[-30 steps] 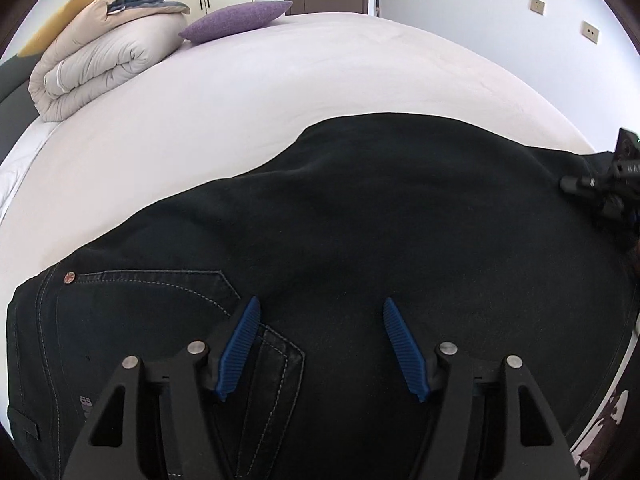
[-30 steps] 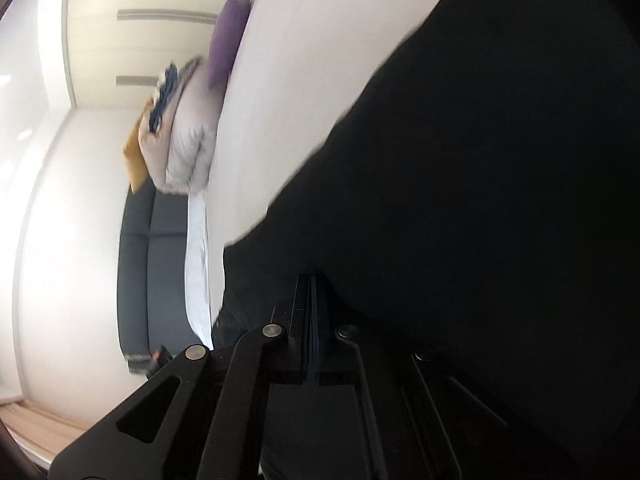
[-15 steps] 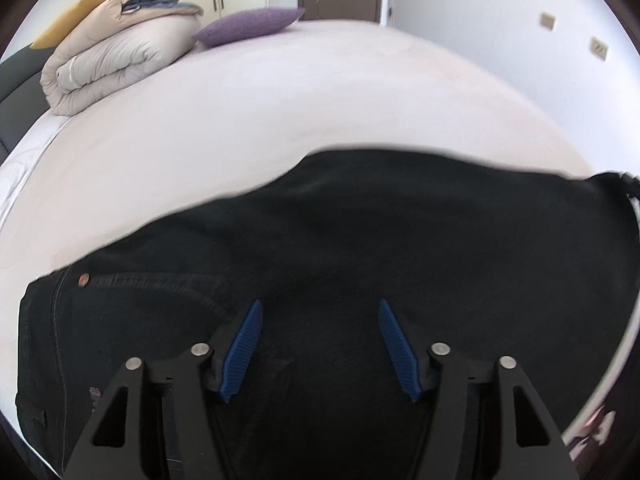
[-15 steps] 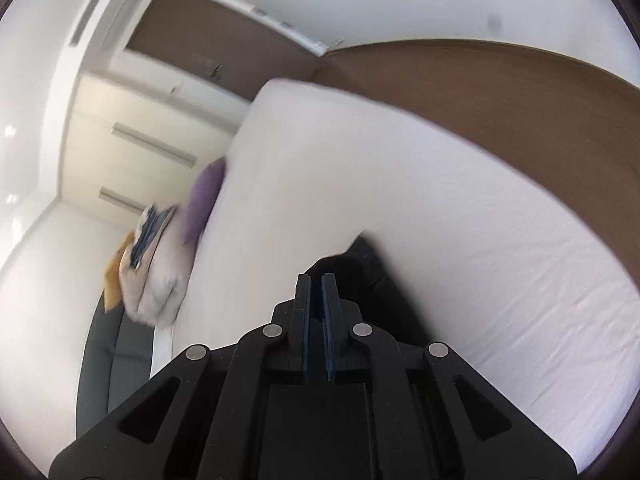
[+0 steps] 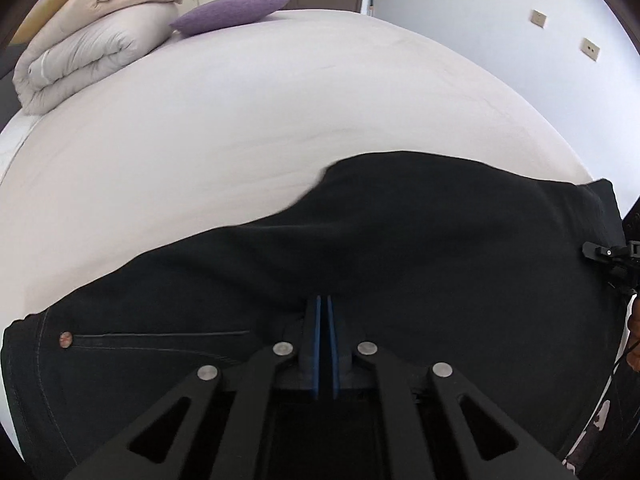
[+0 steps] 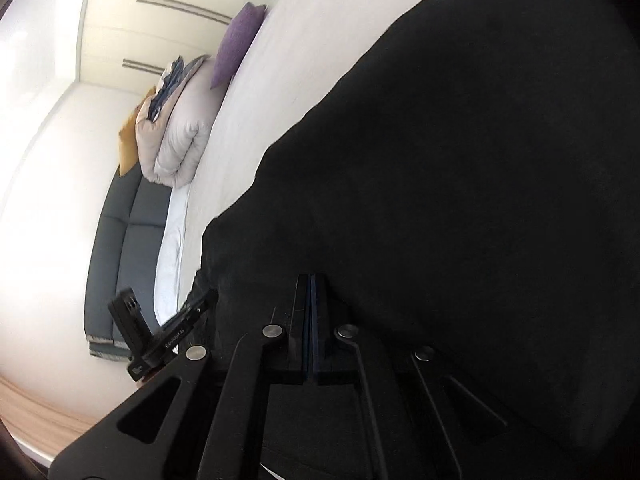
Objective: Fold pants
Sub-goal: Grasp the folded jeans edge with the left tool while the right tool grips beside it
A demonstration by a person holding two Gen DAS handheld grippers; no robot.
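Black denim pants (image 5: 400, 240) lie flat across the near side of the white bed (image 5: 240, 140), the waist with a copper rivet (image 5: 65, 339) at the left. My left gripper (image 5: 324, 300) points down by the back pocket, its jaws closing the last bit on a pinch of puckered fabric. At the pants' right end my right gripper (image 5: 588, 249) touches the hem edge. In the right wrist view the right gripper (image 6: 310, 278) has its jaws closing to meet, tips pressed against the pants (image 6: 460, 180); whether cloth sits between its pads is hidden.
A rolled beige duvet (image 5: 88, 52) and a purple pillow (image 5: 232, 12) lie at the bed's far left. Bare sheet stretches beyond the pants. A dark sofa (image 6: 120, 240) stands past the bed's end. A person's hand (image 5: 634, 344) shows at the right edge.
The left gripper's blue pads, wide apart before, have come together on the fabric. The right gripper swung up and away from the pants half a second ago and is back against them.
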